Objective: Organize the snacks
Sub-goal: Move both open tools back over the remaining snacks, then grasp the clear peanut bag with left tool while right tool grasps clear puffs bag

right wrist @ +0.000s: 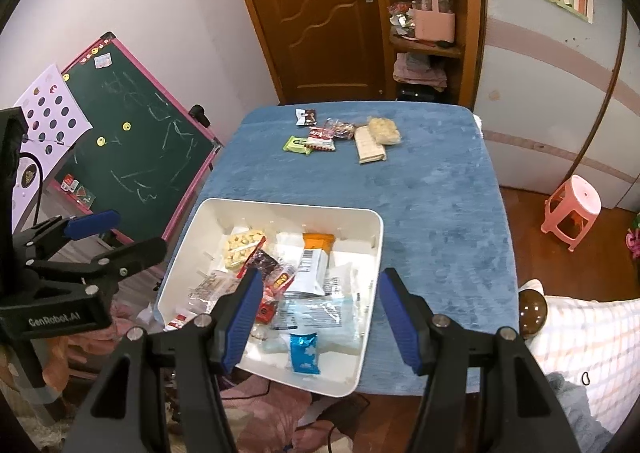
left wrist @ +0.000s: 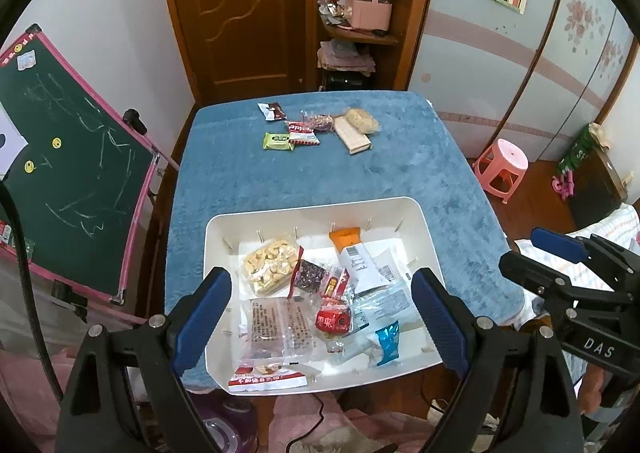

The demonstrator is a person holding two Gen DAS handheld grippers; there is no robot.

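Both hand-held grippers, left (left wrist: pixel 320 317) and right (right wrist: pixel 318 317), hover spread wide and empty above the white bin (left wrist: pixel 416 221) of snacks. Loose packets (right wrist: pixel 310 143) lie far across the blue tabletop (right wrist: pixel 432 205). Judgement: reach far, pinch one flat packet by its edge.

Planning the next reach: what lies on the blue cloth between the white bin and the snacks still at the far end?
Nothing: in both views, bare blue cloth separates the white bin from the loose snacks.

Black grippers (left wrist: pixel 322 317), blue pads (left wrist: pixel 204 323).
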